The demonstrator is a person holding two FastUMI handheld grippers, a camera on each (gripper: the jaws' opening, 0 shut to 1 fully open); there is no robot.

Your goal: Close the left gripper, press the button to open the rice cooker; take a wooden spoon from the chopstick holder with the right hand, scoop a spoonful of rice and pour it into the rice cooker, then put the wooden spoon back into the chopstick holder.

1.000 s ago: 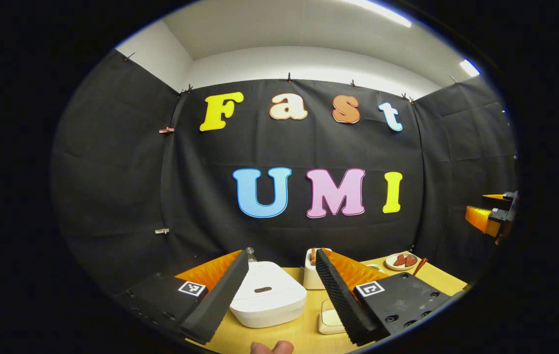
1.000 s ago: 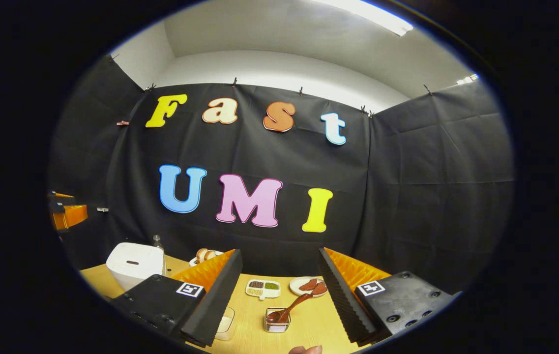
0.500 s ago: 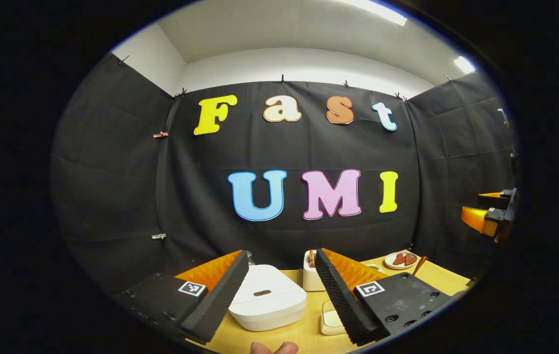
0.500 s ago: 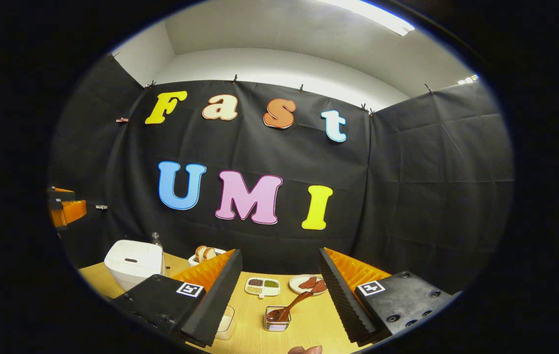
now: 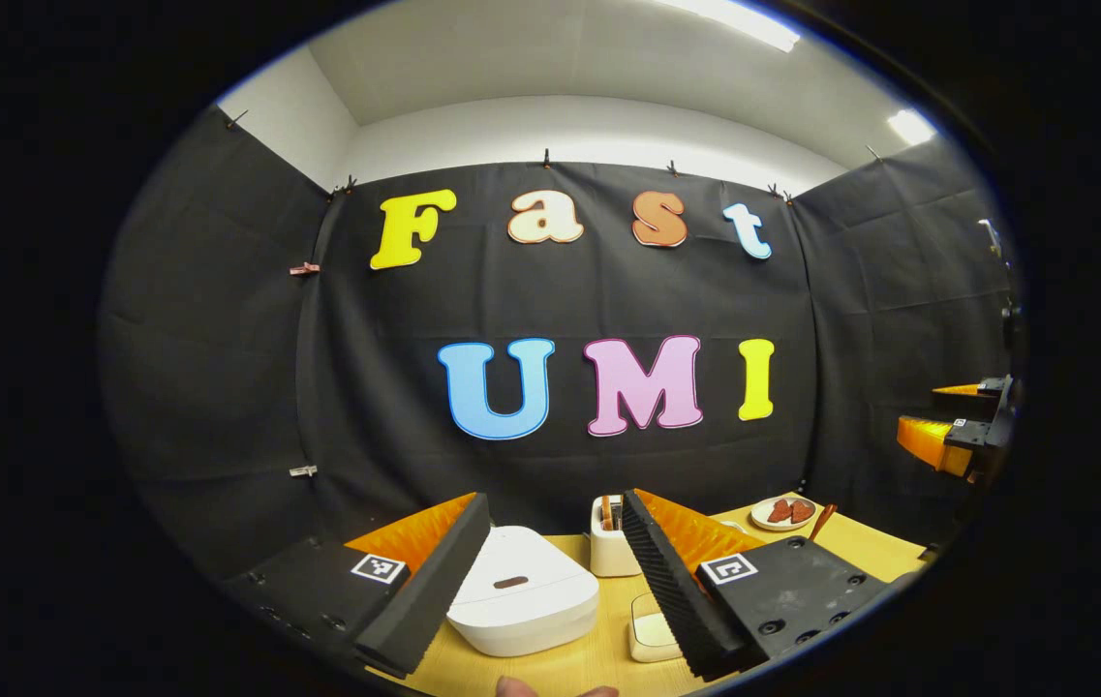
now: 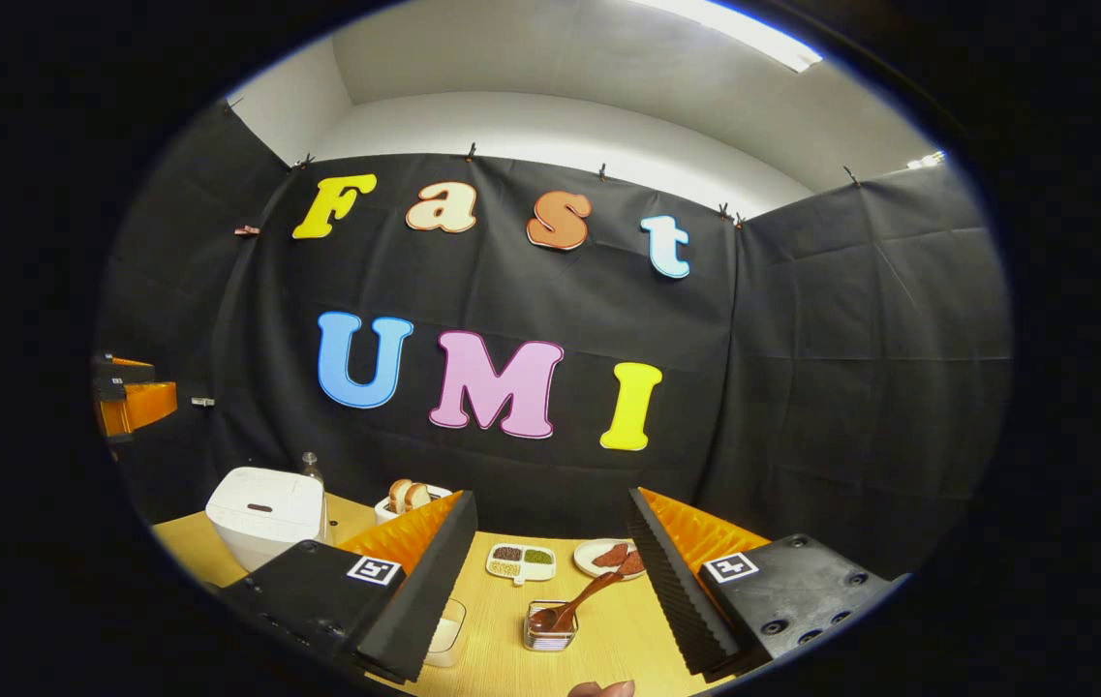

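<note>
White hard plastic, the rice cooker (image 5: pixel 521 602) sits lid shut on the desk (image 5: pixel 598 658), low between the spread jaws of the left gripper (image 5: pixel 550 581); its small dark button (image 5: pixel 510 583) should want one firm press with clenched jaws. Right gripper (image 6: pixel 545 581) jaws hang released too, and the light, stiff wooden spoon looks best taken by its handle in the chopstick holder (image 5: pixel 608 547).

White rice cooker (image 5: pixel 523 602) (lid shut) on table.
</note>
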